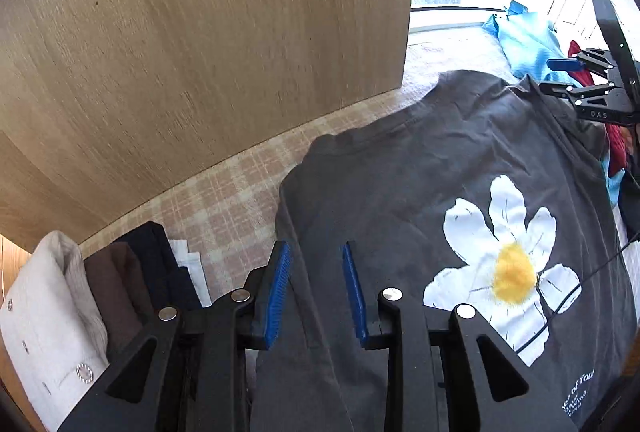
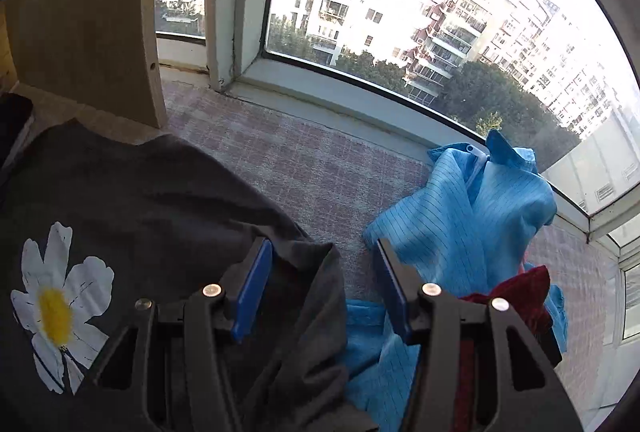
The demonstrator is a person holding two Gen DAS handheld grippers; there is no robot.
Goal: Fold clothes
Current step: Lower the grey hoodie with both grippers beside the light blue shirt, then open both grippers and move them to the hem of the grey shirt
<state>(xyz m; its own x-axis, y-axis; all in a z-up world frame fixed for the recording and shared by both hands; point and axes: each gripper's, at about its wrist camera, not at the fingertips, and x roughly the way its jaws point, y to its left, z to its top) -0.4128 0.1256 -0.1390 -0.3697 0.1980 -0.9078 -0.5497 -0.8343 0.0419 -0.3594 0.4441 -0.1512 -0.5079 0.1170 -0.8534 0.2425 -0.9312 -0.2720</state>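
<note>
A dark grey T-shirt [image 1: 400, 171] with a white and yellow daisy print [image 1: 508, 268] lies spread on a pink checked cloth. My left gripper [image 1: 316, 256] is open over the shirt's left side, blue pads apart with grey fabric showing between them. My right gripper [image 2: 320, 260] is open at the shirt's right edge [image 2: 180, 191], with a bunched corner of grey fabric between its fingers but not clamped. In the left wrist view the right gripper [image 1: 556, 73] appears at the far right.
A stack of folded clothes [image 1: 80, 296] in white, brown and dark blue sits left of the shirt. A wooden panel [image 1: 200, 31] stands behind. A blue striped shirt [image 2: 472, 216] and a red garment [image 2: 512, 296] are heaped to the right by the window [image 2: 400, 11].
</note>
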